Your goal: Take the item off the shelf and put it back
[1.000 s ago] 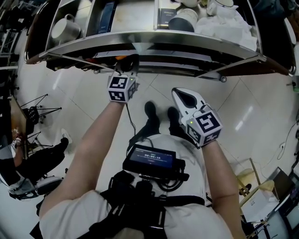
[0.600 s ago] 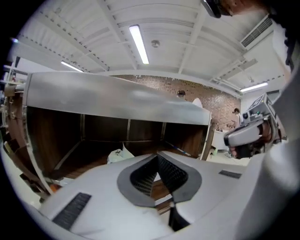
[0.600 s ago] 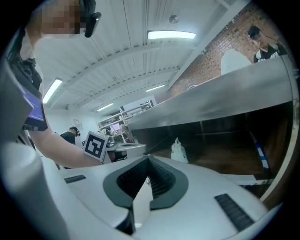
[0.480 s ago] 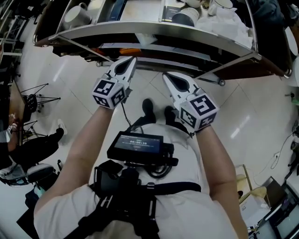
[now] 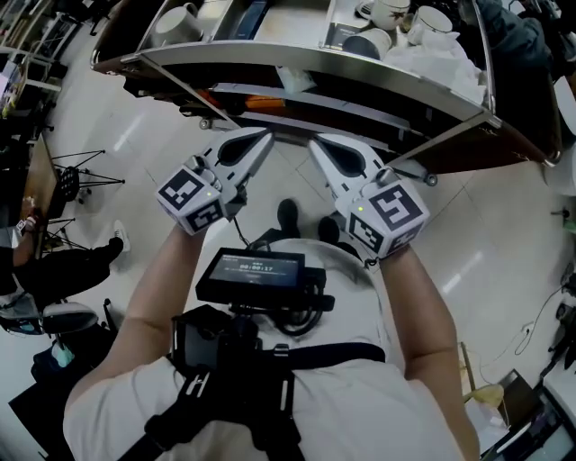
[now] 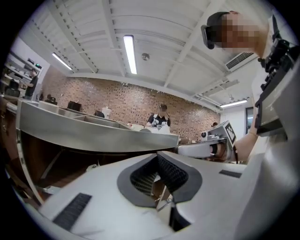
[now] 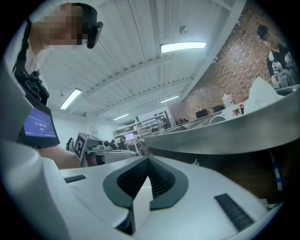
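Note:
A steel shelf rack [image 5: 297, 58] fills the top of the head view. An orange item [image 5: 266, 103] lies on its lower tier, free of both grippers. My left gripper [image 5: 264, 137] is held in front of the rack, short of its edge. Its jaws [image 6: 158, 183] stand all but together, with only a thin slit and nothing in it. My right gripper [image 5: 317, 144] hangs beside it at the same height, its pads [image 7: 149, 176] meeting with nothing between them. Each gripper shows in the other's view: the right gripper [image 6: 211, 146] and the left gripper [image 7: 101, 147].
On the top tier stand a white mug [image 5: 175, 22], a dark bowl [image 5: 369, 43], white cups [image 5: 389, 11] and crumpled white cloth [image 5: 432, 58]. White tiled floor lies below. A seated person [image 5: 36, 270] and a tripod stand [image 5: 76, 180] are at the left.
The left gripper has drawn back from under the shelf's edge toward my body. The right gripper has risen level beside it. The orange item stays on the lower tier.

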Demonstrator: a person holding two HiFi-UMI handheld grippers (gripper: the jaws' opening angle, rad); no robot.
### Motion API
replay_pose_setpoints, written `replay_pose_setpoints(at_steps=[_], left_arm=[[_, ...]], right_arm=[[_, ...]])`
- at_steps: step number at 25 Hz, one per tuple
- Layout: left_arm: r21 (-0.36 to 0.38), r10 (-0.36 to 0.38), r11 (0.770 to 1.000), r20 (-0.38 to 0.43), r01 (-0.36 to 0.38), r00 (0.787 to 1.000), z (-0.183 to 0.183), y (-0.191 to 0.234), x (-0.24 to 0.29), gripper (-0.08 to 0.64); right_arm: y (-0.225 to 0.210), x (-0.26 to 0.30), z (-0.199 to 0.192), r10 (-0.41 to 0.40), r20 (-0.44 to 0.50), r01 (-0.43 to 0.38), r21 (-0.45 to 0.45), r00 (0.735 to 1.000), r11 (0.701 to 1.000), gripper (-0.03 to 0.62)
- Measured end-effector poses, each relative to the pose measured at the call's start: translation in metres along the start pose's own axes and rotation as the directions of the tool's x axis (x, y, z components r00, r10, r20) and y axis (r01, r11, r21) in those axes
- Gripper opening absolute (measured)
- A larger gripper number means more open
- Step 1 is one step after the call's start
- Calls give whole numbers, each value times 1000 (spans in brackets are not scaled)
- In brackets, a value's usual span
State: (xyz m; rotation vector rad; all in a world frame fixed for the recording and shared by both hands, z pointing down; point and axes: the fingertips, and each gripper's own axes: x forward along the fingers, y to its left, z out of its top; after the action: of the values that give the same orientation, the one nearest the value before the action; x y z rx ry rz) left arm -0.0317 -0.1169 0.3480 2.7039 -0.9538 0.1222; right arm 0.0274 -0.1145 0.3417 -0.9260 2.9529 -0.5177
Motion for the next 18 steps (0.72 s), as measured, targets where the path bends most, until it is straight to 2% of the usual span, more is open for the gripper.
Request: replay_pose_setpoints(at_steps=[7, 13, 18], left_arm=[[5, -6, 1000, 16, 6, 1000, 9, -27, -12, 20], [2, 30, 1000, 34, -30, 999, 6, -37, -19, 20], [-5, 88, 996, 34, -88, 996, -13, -38, -27, 20]], right_arm=[[11, -11, 4, 37, 6, -37, -23, 999, 999, 8], [21, -19, -2, 68, -7, -68, -42, 998, 997, 8], [27, -25, -9, 91, -23, -92, -39, 996, 995, 8]])
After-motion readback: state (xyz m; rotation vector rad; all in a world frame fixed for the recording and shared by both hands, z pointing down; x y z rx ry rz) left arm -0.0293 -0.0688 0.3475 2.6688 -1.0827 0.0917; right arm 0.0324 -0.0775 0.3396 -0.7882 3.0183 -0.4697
